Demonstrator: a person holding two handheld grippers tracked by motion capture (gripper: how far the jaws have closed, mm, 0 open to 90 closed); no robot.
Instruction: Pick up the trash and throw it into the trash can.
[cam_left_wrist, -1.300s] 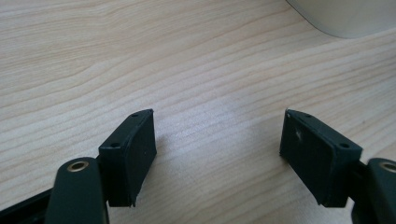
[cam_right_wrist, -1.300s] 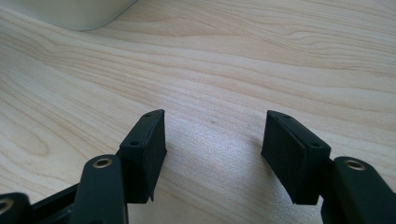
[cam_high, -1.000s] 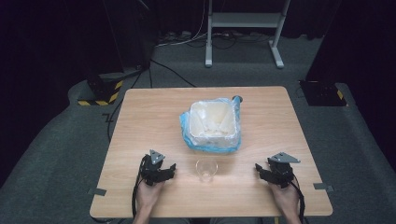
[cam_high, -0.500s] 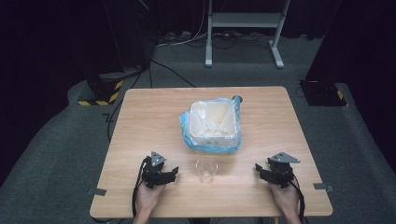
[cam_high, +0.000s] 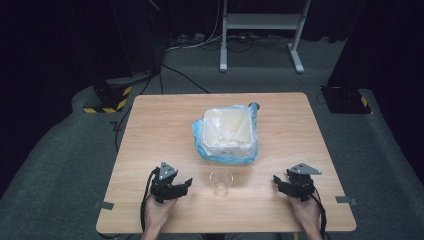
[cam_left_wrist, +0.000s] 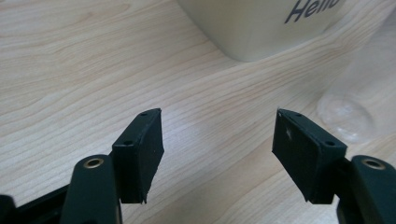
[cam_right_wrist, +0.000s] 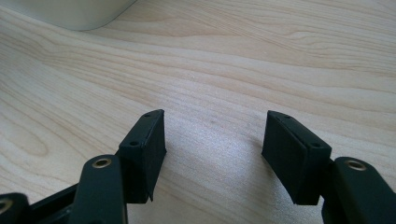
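While both tools — left tool (cam_high: 186, 182), right tool (cam_high: 276, 180) — gape empty (left just narrowing), a clear round glass (cam_high: 221, 181) stands between.

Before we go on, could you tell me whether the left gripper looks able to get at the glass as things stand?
Probably yes. The left gripper is open with nothing between its jaws, which have just been closing slightly. The glass stands just beside it, with bare table between them. The tub sits behind the glass, out of the way.

The left gripper (cam_left_wrist: 218, 135) is held low over the wooden table (cam_left_wrist: 70, 60), jaws spread, having just been closing slightly, nothing between them. A clear glass (cam_left_wrist: 348, 116) is seen beside a cream container (cam_left_wrist: 261, 28).
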